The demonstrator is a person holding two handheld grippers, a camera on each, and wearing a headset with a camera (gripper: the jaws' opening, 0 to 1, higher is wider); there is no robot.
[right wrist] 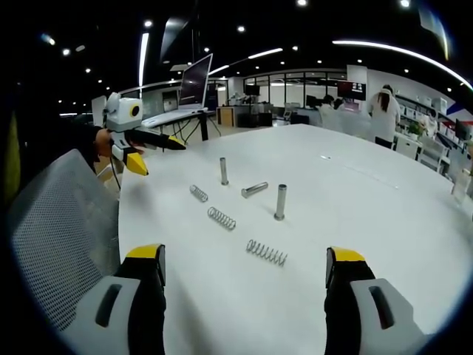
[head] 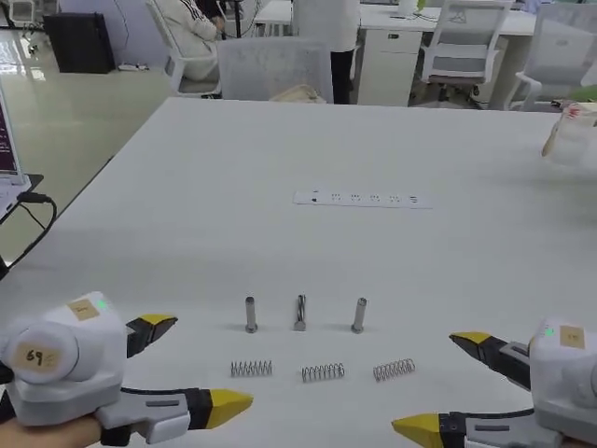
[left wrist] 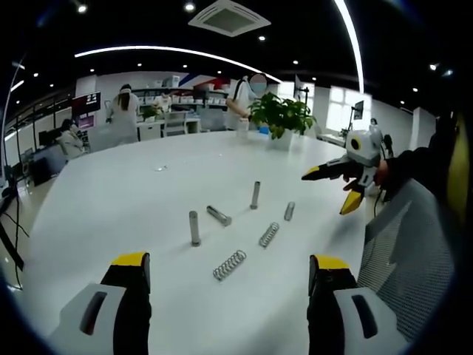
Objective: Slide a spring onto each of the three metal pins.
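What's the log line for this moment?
left gripper: open, empty | right gripper: open, empty | outer pins: upright | middle pin: lying down | springs: three loose on table, none fitted

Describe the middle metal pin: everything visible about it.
The middle metal pin is a short, plain grey cylinder with a dull metallic sheen. It lies on its side on the white table, in line between the two upright pins and beyond the row of springs. It carries no spring, and nothing but the table touches it.

White table bears pins, springs, power strip.
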